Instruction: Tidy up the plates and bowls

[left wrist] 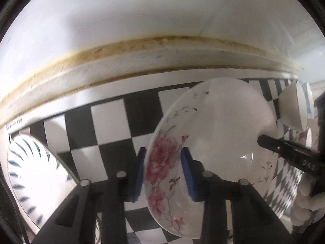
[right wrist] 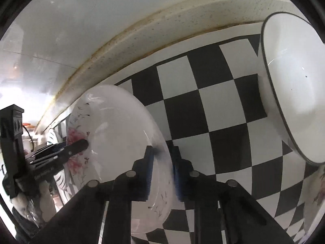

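A white plate with pink flowers is held above the checkered table by both grippers. My left gripper is shut on its flowered rim. My right gripper is shut on the opposite rim of the same plate. The right gripper's finger shows in the left wrist view, and the left gripper's finger shows in the right wrist view. A white bowl with a dark rim stands to the right; it also shows in the left wrist view.
A plate with blue leaf stripes lies at the left. Another floral plate lies at the lower right. The black-and-white checkered cloth ends at a stained white ledge and wall behind.
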Demonstrator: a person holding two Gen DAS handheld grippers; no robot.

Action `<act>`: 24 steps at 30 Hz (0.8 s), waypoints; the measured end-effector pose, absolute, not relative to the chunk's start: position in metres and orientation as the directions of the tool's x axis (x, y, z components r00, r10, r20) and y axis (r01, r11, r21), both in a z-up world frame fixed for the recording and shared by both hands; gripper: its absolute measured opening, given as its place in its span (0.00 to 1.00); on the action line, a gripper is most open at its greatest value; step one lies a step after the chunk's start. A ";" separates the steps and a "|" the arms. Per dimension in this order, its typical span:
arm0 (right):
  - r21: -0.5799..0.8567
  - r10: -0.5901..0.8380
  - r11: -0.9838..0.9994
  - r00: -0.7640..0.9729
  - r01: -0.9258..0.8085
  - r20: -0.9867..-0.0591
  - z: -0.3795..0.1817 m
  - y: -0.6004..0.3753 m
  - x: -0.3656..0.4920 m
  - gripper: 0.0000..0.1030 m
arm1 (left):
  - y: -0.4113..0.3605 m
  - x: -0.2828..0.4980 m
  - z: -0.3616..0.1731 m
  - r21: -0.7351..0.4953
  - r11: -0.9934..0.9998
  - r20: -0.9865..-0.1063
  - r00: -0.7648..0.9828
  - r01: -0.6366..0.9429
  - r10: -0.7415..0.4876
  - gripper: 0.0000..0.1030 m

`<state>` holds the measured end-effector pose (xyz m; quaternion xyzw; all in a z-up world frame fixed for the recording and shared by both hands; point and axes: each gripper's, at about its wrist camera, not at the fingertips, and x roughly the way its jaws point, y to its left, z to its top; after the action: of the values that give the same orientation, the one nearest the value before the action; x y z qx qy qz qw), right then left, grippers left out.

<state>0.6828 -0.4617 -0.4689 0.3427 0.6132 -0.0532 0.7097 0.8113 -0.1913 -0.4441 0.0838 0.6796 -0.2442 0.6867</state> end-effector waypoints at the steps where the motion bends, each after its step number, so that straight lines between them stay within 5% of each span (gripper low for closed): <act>1: 0.436 0.359 0.749 0.248 0.499 -0.900 -0.471 -0.465 0.680 0.17 | -0.188 0.811 -0.444 -0.238 0.871 -0.970 -0.054 0.430 -0.239 0.26; 24: 0.493 0.408 0.772 0.282 0.401 -0.868 -0.407 -0.434 0.614 0.17 | -0.156 0.728 -0.375 -0.199 0.905 -0.978 -0.011 0.376 -0.210 0.26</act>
<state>0.6139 -0.4339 -0.4072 0.3377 0.5992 0.0024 0.7259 0.7278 -0.1562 -0.3751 0.0609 0.6796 -0.2092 0.7004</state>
